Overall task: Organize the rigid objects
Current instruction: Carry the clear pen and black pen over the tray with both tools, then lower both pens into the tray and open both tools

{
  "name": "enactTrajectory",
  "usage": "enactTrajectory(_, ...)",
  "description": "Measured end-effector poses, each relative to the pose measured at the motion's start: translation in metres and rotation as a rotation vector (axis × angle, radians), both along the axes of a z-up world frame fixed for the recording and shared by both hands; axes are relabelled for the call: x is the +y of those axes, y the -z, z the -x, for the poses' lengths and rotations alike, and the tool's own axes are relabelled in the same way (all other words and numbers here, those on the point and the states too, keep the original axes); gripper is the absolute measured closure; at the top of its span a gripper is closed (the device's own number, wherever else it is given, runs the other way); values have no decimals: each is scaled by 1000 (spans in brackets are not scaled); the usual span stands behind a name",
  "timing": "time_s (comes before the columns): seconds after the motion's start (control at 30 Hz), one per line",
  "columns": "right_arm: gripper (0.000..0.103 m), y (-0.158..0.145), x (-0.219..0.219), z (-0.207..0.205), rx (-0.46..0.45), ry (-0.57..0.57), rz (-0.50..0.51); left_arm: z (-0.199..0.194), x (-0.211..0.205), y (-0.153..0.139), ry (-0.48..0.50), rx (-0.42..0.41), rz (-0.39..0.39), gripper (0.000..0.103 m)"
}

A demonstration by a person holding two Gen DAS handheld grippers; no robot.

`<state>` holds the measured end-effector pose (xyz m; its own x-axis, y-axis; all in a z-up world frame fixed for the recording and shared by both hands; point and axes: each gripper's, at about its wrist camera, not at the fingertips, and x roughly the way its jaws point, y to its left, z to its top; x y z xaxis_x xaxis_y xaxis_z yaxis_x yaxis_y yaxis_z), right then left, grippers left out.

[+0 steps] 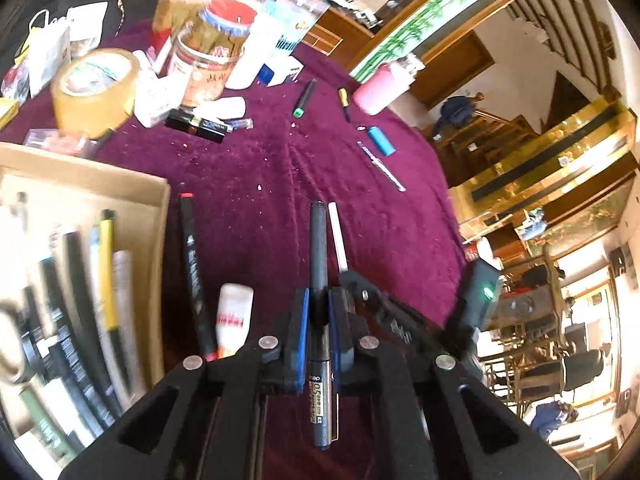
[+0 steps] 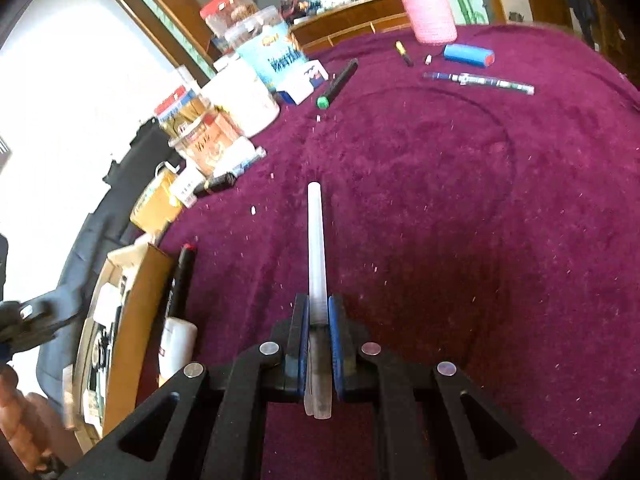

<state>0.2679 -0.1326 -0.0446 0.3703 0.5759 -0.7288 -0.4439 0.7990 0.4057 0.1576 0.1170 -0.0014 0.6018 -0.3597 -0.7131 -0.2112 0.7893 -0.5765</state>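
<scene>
The left gripper [image 1: 319, 312] clamped a black pen [image 1: 319, 256] with a gold-labelled barrel, lifted above the maroon cloth [image 1: 320, 160] beside the box [image 1: 160, 216], while the right gripper [image 2: 319, 320] pinched a frosted white pen [image 2: 316, 240] pointing forward.

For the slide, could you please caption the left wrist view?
Left gripper shut on a black pen, lifted over the maroon tablecloth beside a cardboard box of pens.

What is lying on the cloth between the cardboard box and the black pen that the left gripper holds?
In the left wrist view, a red-tipped black marker and a small white bottle lie between the cardboard box and the black pen.
</scene>
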Motion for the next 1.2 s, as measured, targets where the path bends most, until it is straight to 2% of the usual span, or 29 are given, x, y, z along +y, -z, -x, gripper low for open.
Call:
enactTrajectory(0.07,94,-5,-1,2,-22,1,-19,14,4,-16,-4,-36,-12,94)
enactTrajectory(0.17,94,-12,0,7,-41,-2,-48,60,20,-39,-45,-99,-29,94)
enactTrajectory(0.23,94,-20,6,14,-72,-32,-57,83,29,-41,-78,-123,-41,94)
enactTrajectory(0.37,94,-34,19,38,-128,-127,-89,131,54,-20,-210,-109,-27,94)
enactTrajectory(0.57,94,-58,61,90,-74,-283,-105,178,73,7,-344,-63,10,94)
enactTrajectory(0.7,94,-62,97,135,-64,-370,-104,190,80,18,-374,-29,-1,94)
enactTrajectory(0.8,94,-53,121,151,-33,-400,-96,182,78,22,-368,-28,-7,94)
enactTrajectory(0.87,94,-47,134,154,-7,-401,-79,176,79,27,-387,-25,-37,94)
enactTrajectory(0.97,94,-41,152,155,6,-398,-48,169,85,38,-378,-14,-4,94)
enactTrajectory(1.2,94,-18,179,146,17,-377,45,160,89,59,-372,33,-23,94)
